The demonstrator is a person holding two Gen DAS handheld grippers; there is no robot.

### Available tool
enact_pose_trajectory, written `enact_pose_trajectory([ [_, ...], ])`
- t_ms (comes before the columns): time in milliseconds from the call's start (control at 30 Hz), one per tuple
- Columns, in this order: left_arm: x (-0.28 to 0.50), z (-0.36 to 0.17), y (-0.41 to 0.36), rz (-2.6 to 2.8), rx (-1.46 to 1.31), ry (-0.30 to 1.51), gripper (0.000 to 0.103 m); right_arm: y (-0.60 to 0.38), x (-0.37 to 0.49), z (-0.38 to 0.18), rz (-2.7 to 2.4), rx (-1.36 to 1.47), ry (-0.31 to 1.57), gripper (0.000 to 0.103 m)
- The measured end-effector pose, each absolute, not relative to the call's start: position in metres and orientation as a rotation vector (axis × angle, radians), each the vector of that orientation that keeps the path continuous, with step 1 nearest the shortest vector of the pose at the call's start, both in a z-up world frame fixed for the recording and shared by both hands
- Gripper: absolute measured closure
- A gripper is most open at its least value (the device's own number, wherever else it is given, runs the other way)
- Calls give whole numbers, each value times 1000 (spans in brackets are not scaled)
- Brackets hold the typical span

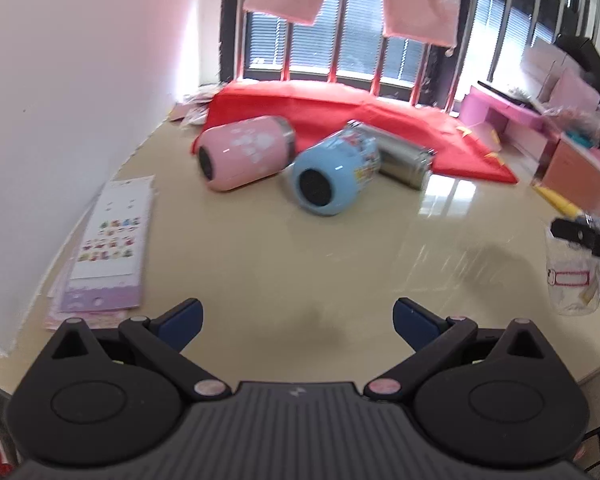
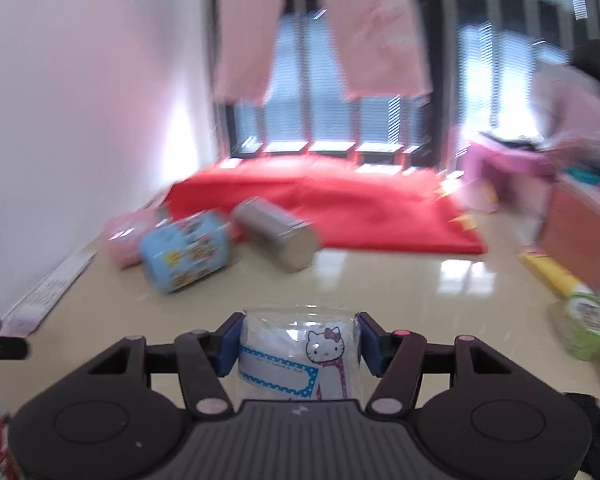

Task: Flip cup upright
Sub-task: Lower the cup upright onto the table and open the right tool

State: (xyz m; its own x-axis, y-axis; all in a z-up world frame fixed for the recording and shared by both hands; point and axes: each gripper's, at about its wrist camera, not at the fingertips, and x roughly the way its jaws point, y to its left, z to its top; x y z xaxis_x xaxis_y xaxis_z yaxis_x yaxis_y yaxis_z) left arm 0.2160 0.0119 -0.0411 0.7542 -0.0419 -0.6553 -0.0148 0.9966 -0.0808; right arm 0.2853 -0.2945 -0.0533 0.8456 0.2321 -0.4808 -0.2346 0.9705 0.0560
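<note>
My right gripper is shut on a clear plastic cup with a Hello Kitty print and a blue label, held just above the beige table. The same cup shows at the right edge of the left wrist view, hanging from the right gripper's dark fingers. My left gripper is open and empty, low over the table's near edge. A pink cup, a blue cup and a steel cup lie on their sides at the far middle.
A red cloth lies along the window behind the cups. Sticker sheets lie at the left by the white wall. A yellow tube and a green round item sit at the right. Pink boxes stand far right.
</note>
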Motion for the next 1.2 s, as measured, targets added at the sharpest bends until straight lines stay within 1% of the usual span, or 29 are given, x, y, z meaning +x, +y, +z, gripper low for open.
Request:
enact_pose_trajectory([
  [67,216,-38,-1,-17,-93,701,0,-318,279,-64,221,-28,439,44],
  [267,217,-30,-34,-1,-145,671,0,-366,276,-90,181,-98,328,44],
  [400,216,-29,-49,23,-142,670,0,-386,278,-103,180,-121,292,44],
  [600,211,-31,-59,52,-128,680,0,-403,257,-115,185,-97,207,41],
  [733,205,-27,-62,56,-120,664,0,-411,242,-116,190,-83,187,40],
  [867,196,-23,-66,43,-113,651,0,-416,233,-118,200,-80,218,38],
  [900,195,-22,-67,42,-111,650,0,-415,231,-119,200,-83,224,37],
  [967,191,-22,-68,37,-111,646,0,-415,228,-117,200,-79,234,22],
  [1000,188,-22,-67,34,-111,643,0,-414,225,-115,207,-74,227,19],
  [1067,183,-21,-66,22,-111,623,0,-412,216,-109,200,-67,207,4],
  [1133,173,-20,-63,16,-107,596,0,-409,204,-99,194,-56,182,0],
  [1200,163,-20,-60,-1,-107,565,0,-401,188,-88,174,-68,169,0],
])
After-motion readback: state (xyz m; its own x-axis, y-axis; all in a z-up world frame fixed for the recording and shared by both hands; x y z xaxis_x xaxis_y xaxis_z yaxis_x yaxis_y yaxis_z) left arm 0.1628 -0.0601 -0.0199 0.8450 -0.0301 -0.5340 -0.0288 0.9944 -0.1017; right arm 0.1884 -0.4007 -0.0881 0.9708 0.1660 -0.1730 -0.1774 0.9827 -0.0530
